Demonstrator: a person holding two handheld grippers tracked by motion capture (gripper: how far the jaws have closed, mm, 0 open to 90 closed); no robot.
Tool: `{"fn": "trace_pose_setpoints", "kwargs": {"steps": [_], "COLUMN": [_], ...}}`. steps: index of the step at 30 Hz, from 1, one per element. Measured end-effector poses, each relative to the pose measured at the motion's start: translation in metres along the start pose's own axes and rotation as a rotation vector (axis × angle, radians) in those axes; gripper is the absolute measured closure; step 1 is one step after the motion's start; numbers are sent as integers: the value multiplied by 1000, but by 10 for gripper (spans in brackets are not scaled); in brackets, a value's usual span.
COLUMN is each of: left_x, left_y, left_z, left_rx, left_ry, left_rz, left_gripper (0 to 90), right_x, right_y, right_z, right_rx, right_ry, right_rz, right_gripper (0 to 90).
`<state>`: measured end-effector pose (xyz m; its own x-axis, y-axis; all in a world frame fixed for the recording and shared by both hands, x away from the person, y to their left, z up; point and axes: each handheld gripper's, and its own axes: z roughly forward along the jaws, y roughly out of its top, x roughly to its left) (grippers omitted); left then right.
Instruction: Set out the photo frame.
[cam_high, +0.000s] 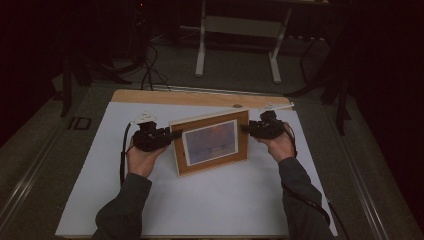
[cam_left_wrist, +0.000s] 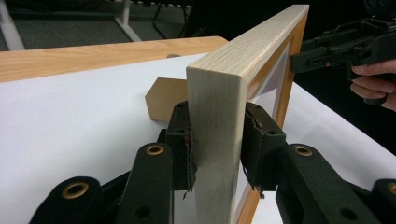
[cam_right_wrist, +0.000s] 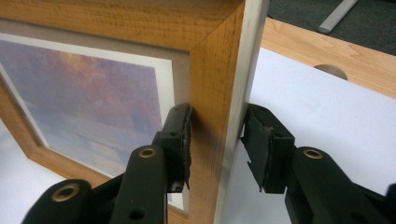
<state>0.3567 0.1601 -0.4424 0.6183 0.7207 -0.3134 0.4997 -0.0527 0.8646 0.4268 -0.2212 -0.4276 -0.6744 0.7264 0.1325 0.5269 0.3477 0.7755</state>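
You have the picture frame (cam_high: 212, 141) standing upright on its lower edge on the white counter (cam_high: 210, 200), near the middle, with a pair of tongs clamped on each side rail. Your left tongs (cam_left_wrist: 215, 144) pinch the left rail front and back; your right tongs (cam_right_wrist: 217, 144) bracket the right rail, though the back pad looks barely in contact. Squeeze that side firmer, and keep both hands level so the frame doesn't twist or tip backwards.
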Motion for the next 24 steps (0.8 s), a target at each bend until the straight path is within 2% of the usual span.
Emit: {"fn": "trace_pose_setpoints", "kwargs": {"steps": [4,7,10,11,14,20,24], "left_x": [3,5,7,8,12,20,24], "left_y": [0,1,2,2,2,5,7], "left_z": [0,0,0,0,0,2,3], "left_rx": [-1,2,2,5,9,15,21], "left_ry": [-17,-27,-33,-42,-63,-89,-102], "left_rz": [0,1,5,5,10,9,13], "left_gripper": [680,682,683,685,690,689,689], "right_x": [-2,-5,-7,-10,-14,-13,-12], "right_y": [1,1,1,0,-1,-3,-6], "right_z": [1,4,5,7,10,10,8], "right_rx": [7,11,6,-4,9,15,9], "right_ry": [11,37,48,81,119,121,121], "right_rz": [-3,-18,-11,-2,-7,-25,-16], "right_gripper": [614,608,607,603,578,612,619]}}
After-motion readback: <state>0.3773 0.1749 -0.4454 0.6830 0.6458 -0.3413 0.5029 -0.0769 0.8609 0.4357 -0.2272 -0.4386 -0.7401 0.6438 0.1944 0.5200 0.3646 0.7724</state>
